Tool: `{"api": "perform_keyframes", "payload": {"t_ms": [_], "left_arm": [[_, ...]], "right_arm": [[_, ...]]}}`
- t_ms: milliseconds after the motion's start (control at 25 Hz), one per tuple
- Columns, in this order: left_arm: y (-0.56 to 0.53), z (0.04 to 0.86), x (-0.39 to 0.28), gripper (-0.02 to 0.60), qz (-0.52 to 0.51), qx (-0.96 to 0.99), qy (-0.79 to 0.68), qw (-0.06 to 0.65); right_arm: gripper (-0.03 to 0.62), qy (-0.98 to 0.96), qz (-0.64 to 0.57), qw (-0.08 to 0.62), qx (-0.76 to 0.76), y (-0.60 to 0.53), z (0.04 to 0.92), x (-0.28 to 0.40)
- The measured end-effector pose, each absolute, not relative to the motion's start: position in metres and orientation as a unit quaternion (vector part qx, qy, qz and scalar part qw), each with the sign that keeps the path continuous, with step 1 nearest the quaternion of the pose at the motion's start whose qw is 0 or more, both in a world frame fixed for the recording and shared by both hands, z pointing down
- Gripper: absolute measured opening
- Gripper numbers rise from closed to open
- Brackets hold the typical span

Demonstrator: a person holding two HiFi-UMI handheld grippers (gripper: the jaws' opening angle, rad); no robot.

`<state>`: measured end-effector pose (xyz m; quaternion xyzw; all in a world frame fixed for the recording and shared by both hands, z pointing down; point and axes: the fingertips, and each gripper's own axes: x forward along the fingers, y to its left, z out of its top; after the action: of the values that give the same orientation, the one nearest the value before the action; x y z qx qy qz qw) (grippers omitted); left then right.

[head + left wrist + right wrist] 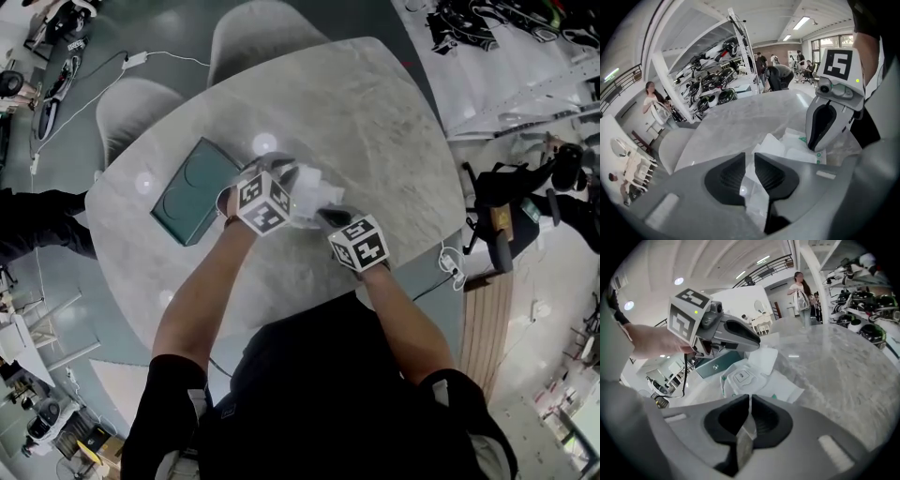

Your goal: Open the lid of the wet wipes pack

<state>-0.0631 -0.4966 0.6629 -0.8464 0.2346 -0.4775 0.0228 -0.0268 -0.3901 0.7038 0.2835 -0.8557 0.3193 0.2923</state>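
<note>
The white wet wipes pack [315, 190] lies at the middle of the marble table [375, 112]. In the right gripper view the pack [785, 389] shows its oval lid frame [739, 377], and the white lid flap [764, 361] stands raised. My left gripper [750, 157] has a slim gap between its pads, and the flap [774, 146] runs up out of that gap without being pinched. From the right side that left gripper [757, 343] hangs just above the flap. My right gripper [750, 398] is shut on the pack's thin near edge; from the left it appears as [816, 146].
A dark green flat case [195, 190] lies on the table left of the pack. Two grey chairs [267, 33] stand at the far side. A cable and plug [452, 267] hang off the right edge. Racks of helmets [712, 89] and people stand further off.
</note>
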Motion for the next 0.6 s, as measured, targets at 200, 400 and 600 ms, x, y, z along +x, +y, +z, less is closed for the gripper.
{"api": "perform_keyframes", "payload": {"t_ms": [200, 400, 600], "left_arm": [[-0.488, 0.639, -0.079, 0.069, -0.448, -0.854, 0.264, 0.012], [-0.462, 0.606, -0.106, 0.069, -0.402, -0.865, 0.301, -0.014], [-0.419, 0.571, -0.134, 0.066, -0.351, -0.874, 0.335, -0.033]], "right_arm": [[0.02, -0.861, 0.31, 0.265, 0.303, -0.382, 0.679, -0.016], [0.02, -0.859, 0.299, 0.251, 0.33, -0.364, 0.652, -0.014], [0.018, -0.861, 0.281, 0.23, 0.357, -0.337, 0.617, -0.018]]}}
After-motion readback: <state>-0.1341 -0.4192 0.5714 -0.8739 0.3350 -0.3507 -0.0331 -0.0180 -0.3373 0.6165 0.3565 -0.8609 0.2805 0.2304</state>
